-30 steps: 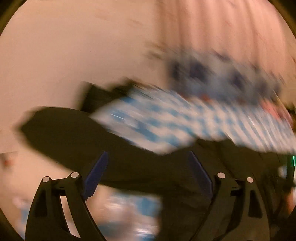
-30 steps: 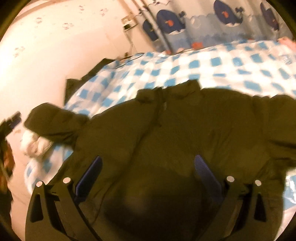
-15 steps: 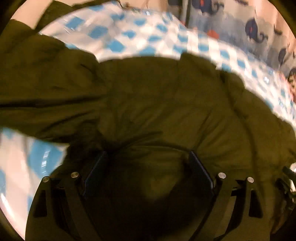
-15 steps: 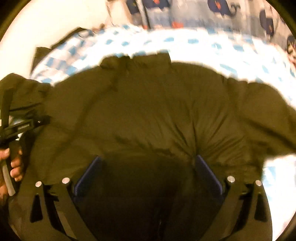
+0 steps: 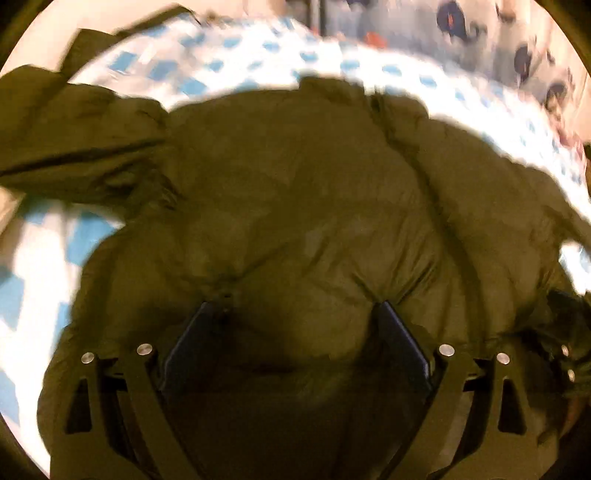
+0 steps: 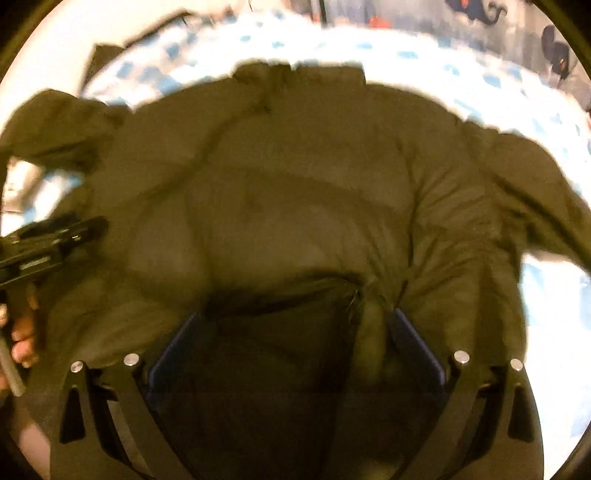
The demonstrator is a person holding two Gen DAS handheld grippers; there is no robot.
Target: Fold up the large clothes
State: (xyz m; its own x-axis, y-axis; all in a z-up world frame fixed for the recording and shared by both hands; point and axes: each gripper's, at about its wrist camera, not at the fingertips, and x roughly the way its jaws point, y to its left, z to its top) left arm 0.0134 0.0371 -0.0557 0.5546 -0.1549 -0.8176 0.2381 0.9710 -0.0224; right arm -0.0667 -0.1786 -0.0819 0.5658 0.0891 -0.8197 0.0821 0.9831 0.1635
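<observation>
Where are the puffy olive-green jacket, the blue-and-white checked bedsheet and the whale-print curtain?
Puffy olive-green jacket (image 5: 314, 206): left wrist view, its chest panel.
Blue-and-white checked bedsheet (image 5: 229, 55): left wrist view, bare stretch beyond the collar.
Whale-print curtain (image 6: 480, 22): right wrist view, its lower part.

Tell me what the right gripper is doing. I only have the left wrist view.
Observer: The right gripper is open, low over the hem of the olive jacket, clamping nothing.
Operator: Any fabric between the fingers?
Observer: Yes. A dark fold of the hem lies between them, with a bunched ridge against one finger.
Operator: Can you see my left gripper from there?
Observer: Yes. The left gripper is at the frame's left edge, over the jacket's side, held by a hand.
</observation>
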